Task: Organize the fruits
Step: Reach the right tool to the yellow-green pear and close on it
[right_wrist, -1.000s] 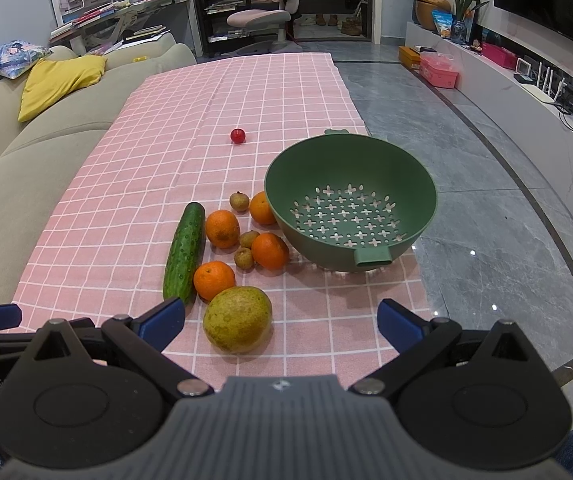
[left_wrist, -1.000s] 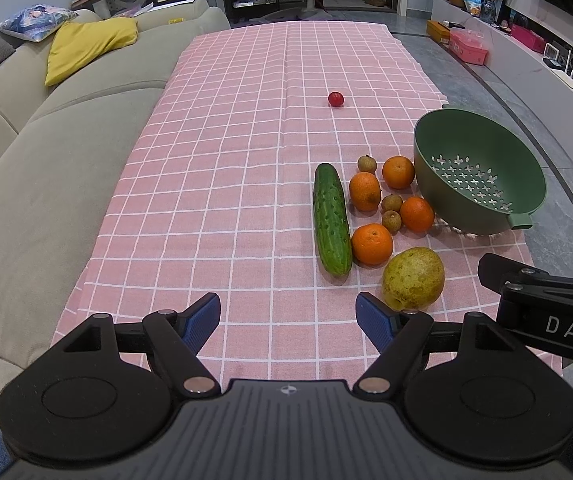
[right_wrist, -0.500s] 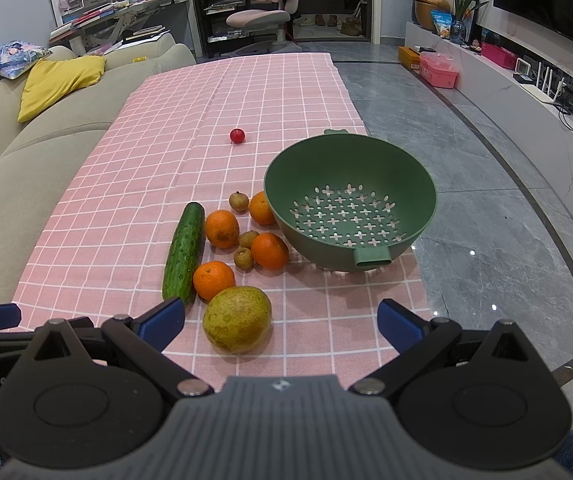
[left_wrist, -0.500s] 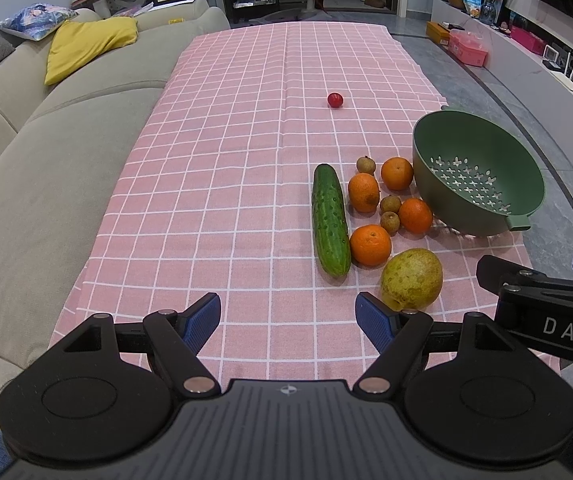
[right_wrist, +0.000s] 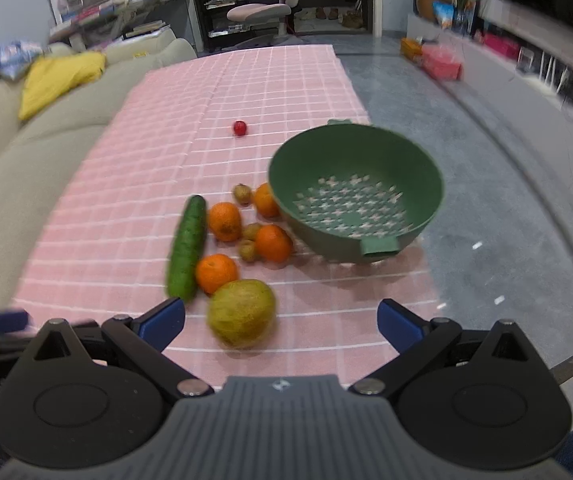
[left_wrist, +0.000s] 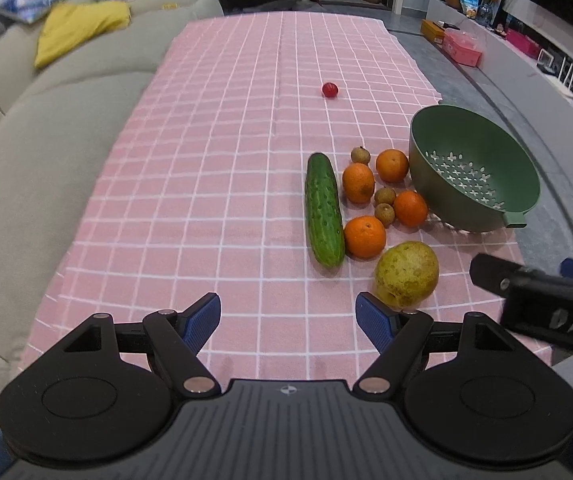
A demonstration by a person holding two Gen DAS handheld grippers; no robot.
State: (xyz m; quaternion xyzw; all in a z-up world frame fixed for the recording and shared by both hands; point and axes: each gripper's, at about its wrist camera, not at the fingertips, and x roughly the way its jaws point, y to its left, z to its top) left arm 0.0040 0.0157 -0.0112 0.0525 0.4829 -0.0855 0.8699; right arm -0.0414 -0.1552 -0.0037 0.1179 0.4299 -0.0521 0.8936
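- Step in hand: the approach, as I judge it. No fruit is lifted and the green colander [right_wrist: 356, 196] holds nothing.
- My right gripper [right_wrist: 280, 322] hangs low over the near edge of the bench [left_wrist: 206, 184], fingers [right_wrist: 400, 326] spread wide with nothing between them. The right wrist view is smeared, so I read it as moving.
- The large yellow-green pear [right_wrist: 242, 314] lies just ahead of the right gripper, nearer its left finger than its right, not yet between them.
- My left gripper [left_wrist: 288, 318] is also spread wide and empty, over bare pink checked cloth [left_wrist: 166, 240]; the pear sits just beyond its right finger.
- Layout: cucumber [left_wrist: 323, 209] lies lengthwise at the left of the cluster; four oranges [left_wrist: 365, 237] and three small brown fruits [left_wrist: 384, 196] sit between it and the colander. One orange seems to touch the colander's wall; I cannot be sure.
- A small red fruit [left_wrist: 330, 89] lies alone, well apart up the bench.
- The colander sits at the right edge of the bench, tilted toward me.
- Next move, my call: shift the right gripper left to centre on the pear, descend, close across its widest part. It is round and bulky, so the wide spread is needed, and a firm squeeze to stop it rolling out.
- Then carry it right and lower it into the colander; a drop risks tipping it off the edge.
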